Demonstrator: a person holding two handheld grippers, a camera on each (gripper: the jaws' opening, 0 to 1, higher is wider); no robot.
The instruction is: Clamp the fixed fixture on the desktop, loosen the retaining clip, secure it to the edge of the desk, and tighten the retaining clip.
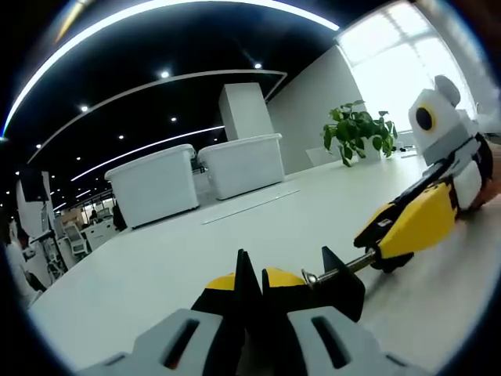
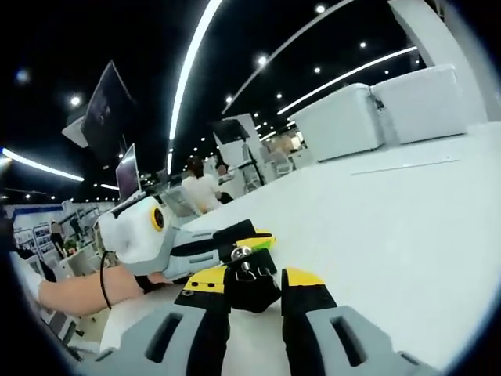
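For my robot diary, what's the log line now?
left gripper: shut on clamp | right gripper: shut on clamp handle | white desk

Black-yellow clamp fixture point(image 1: 344, 274) lying on white desk point(image 1: 196, 258).

Left gripper point(image 1: 252, 301) fingers pressed nearly together low over the surface; right gripper point(image 2: 254, 301) fingers apart.

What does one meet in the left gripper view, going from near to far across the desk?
Left tongs shut on the black clamp → yellow clamp handle held by the right tongs → two white bins → potted plant.
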